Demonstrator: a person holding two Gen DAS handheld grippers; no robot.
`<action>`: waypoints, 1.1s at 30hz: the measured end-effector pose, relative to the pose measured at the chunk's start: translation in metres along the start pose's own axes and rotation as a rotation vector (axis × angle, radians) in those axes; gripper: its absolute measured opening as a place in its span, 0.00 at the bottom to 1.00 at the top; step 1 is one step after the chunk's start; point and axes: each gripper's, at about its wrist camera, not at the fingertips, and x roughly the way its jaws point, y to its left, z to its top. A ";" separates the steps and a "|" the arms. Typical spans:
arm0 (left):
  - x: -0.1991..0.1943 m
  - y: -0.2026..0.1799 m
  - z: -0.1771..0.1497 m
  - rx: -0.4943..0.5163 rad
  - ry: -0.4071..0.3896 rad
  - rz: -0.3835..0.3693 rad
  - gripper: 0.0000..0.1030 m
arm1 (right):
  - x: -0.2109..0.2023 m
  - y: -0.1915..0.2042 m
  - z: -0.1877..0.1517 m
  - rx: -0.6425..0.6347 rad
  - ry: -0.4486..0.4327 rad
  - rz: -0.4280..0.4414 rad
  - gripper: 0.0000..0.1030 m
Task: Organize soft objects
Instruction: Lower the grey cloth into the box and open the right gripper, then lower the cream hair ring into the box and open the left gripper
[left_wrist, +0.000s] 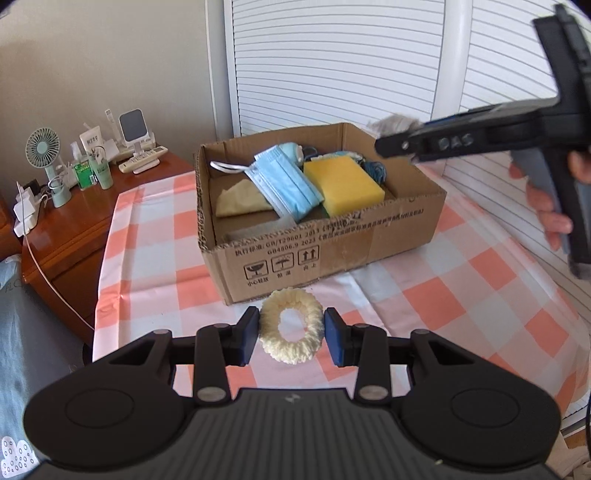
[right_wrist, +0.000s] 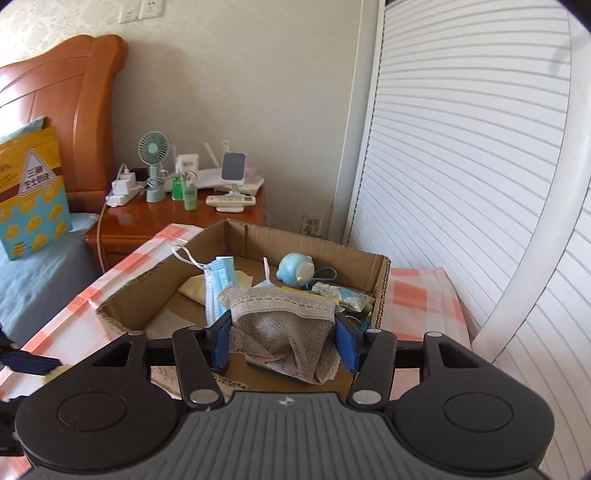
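A cream fluffy scrunchie hangs between the blue pads of my left gripper, which is shut on it just in front of the cardboard box. My right gripper is shut on a crumpled grey mesh cloth with a lace edge, held above the box. In the left wrist view the right gripper reaches in from the upper right over the box's far corner, with a grey tuft of the cloth showing. The box holds blue face masks, a yellow sponge and a beige cloth.
The box stands on a table with a pink and white check cloth. A wooden nightstand at the left carries a small fan, bottles and remotes. White louvred doors stand behind. A person's hand grips the right tool.
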 end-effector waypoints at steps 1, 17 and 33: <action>-0.001 0.001 0.002 -0.002 -0.002 0.002 0.36 | 0.005 0.000 -0.001 -0.001 0.006 0.002 0.66; 0.010 0.015 0.071 0.050 -0.099 0.039 0.36 | -0.016 0.002 -0.035 0.085 0.043 0.005 1.00; 0.030 0.016 0.078 -0.020 -0.123 0.090 0.98 | -0.028 0.009 -0.042 0.156 0.106 -0.110 1.00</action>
